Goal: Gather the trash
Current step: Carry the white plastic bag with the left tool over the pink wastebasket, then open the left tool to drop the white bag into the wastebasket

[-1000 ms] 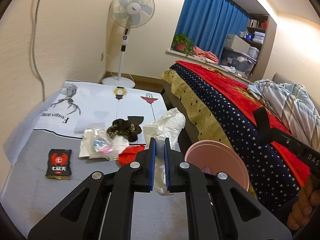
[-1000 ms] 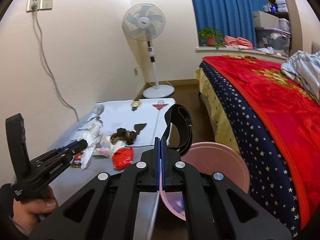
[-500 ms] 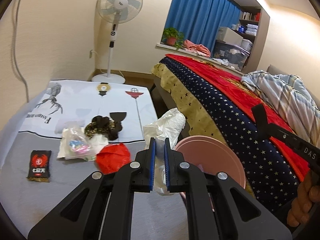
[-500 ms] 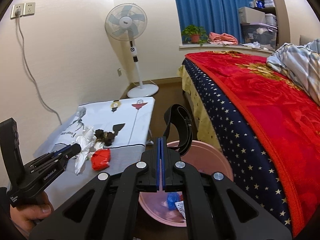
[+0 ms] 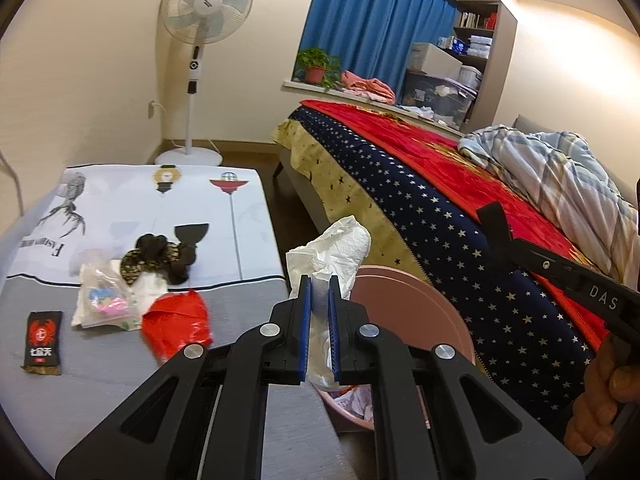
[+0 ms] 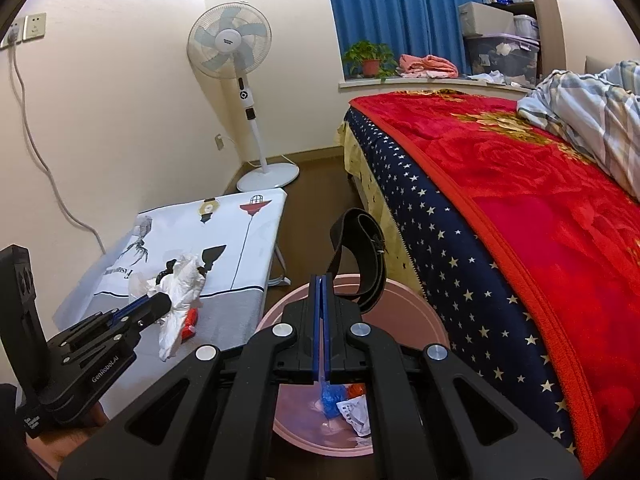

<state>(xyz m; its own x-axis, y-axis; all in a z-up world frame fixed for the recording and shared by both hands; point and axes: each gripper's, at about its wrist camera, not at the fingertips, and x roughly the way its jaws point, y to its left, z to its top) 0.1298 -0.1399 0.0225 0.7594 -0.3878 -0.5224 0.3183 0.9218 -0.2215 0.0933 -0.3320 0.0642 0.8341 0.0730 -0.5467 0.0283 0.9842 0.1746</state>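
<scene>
Grey cloth covers the table [image 5: 100, 376] in the left wrist view, strewn with a glossy red wrapper [image 5: 178, 322] and a black sachet [image 5: 42, 336]. Left gripper [image 5: 319, 320] pinches crumpled white tissue [image 5: 332, 252] over the round pink bin [image 5: 416, 304].

Right wrist view: right gripper [image 6: 322, 328], blue pads pressed together, clamps the bin's rim [image 6: 404, 300]; scraps lie inside.

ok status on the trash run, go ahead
Left gripper shut on white tissue. Right gripper shut on pink bin rim. Wrappers remain on table. Path unobstructed.
</scene>
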